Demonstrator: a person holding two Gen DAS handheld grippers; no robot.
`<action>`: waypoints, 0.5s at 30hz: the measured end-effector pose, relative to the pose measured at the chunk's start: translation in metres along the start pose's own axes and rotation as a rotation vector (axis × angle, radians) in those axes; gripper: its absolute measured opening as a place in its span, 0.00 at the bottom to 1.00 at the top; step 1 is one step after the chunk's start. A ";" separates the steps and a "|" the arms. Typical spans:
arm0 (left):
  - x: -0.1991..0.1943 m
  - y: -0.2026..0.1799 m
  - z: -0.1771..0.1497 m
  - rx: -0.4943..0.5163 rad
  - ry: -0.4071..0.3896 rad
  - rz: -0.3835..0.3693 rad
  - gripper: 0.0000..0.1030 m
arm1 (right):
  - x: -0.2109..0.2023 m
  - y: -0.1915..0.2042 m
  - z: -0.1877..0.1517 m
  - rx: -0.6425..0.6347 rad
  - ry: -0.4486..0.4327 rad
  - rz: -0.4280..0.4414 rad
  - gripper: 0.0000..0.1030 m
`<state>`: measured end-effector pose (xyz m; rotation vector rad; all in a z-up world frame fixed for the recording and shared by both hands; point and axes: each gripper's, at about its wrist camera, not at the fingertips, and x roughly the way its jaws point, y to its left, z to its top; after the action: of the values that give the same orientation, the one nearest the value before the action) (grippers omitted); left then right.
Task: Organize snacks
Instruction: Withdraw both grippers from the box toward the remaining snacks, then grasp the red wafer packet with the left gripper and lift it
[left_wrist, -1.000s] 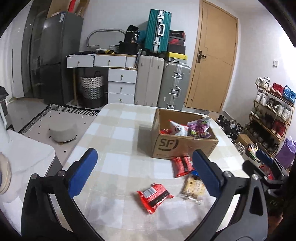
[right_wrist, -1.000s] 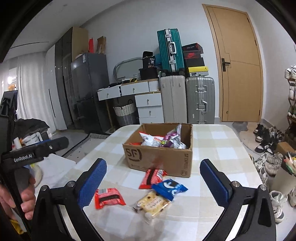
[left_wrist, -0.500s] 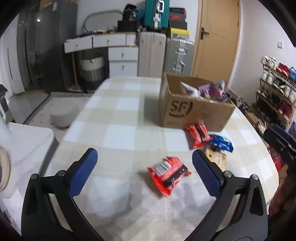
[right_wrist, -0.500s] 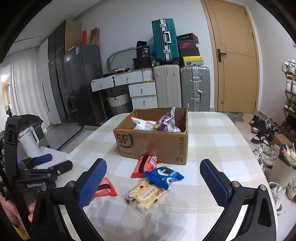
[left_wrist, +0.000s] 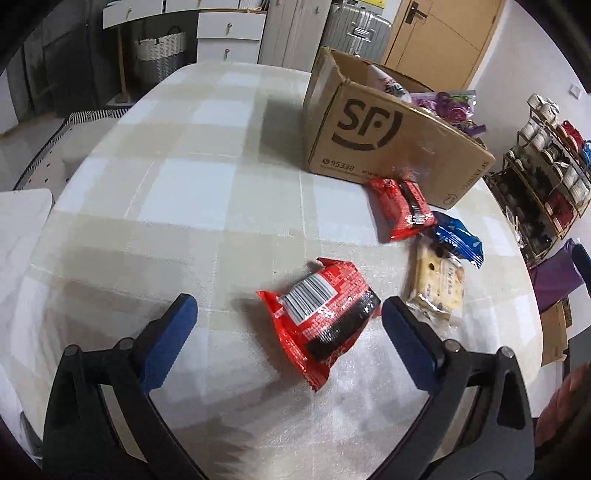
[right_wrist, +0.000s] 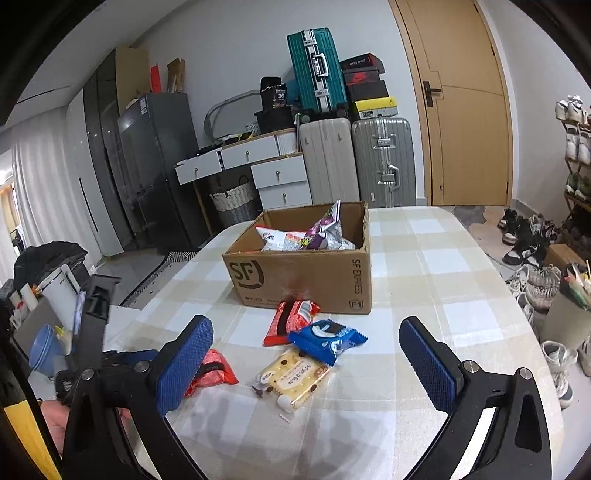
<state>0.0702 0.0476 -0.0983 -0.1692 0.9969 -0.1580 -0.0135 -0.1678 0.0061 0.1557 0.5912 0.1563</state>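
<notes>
- On the table, which wears a pale checked cloth and fills most of both views, all the snacks and the box are laid out.
- Toward the far side of it stands an open cardboard box printed with "SF"; several snack bags stick up inside it, one of them purple and silver.
- The left gripper is low over the near part of the table with its blue pads spread wide apart and nothing between them touching either pad. In the right wrist view it shows at the left edge, gripped by a hand.
- The right gripper is likewise spread wide and empty, higher above the table, looking toward the box.
- A red packet with a barcode lies flat on the cloth between the left gripper's pads, nearer the right-hand pad, apart from the other loose snacks.
- A second red packet lies just in front of the box, its far end touching or almost touching the box wall.
- A pale yellow biscuit pack lies nearest the right gripper.
- A blue cookie packet sits between the second red packet and the biscuit pack, overlapping the edge of the biscuit pack.
</notes>
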 end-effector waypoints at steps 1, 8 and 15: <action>0.004 -0.002 0.001 -0.003 0.009 -0.005 0.97 | -0.001 0.001 -0.001 -0.005 0.003 0.004 1.00; 0.014 -0.020 0.000 0.034 0.022 -0.015 0.65 | -0.001 0.005 -0.002 -0.016 0.027 0.059 1.00; 0.015 -0.033 -0.003 0.077 0.027 -0.003 0.44 | 0.000 0.008 -0.002 -0.003 0.035 0.089 1.00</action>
<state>0.0743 0.0123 -0.1050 -0.0983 1.0155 -0.2019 -0.0154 -0.1592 0.0055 0.1771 0.6188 0.2461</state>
